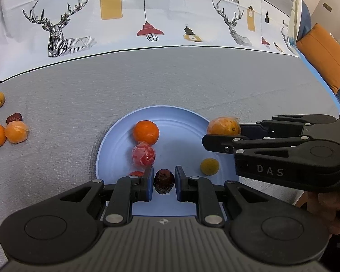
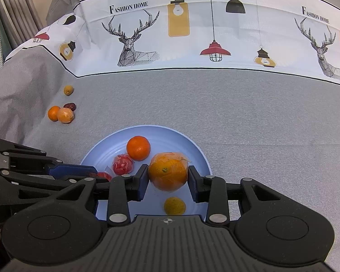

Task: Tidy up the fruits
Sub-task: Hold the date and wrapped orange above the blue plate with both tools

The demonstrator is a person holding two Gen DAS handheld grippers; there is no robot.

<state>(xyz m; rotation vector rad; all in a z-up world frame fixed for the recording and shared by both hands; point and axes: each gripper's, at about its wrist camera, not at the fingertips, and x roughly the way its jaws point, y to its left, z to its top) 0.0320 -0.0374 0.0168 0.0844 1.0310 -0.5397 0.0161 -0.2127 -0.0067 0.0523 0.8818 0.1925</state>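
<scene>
two hand-held grippers over a ridged blue plate: right clamped on a film-wrapped orange, left apart around a wrinkled date

You can read "FASHION HOME" printed on the white cloth border above the deer drawings, twice in each wrist view; you can read "DAS" on the side of the right gripper.

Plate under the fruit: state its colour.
The plate is light blue, clearest in the right wrist view.
</scene>
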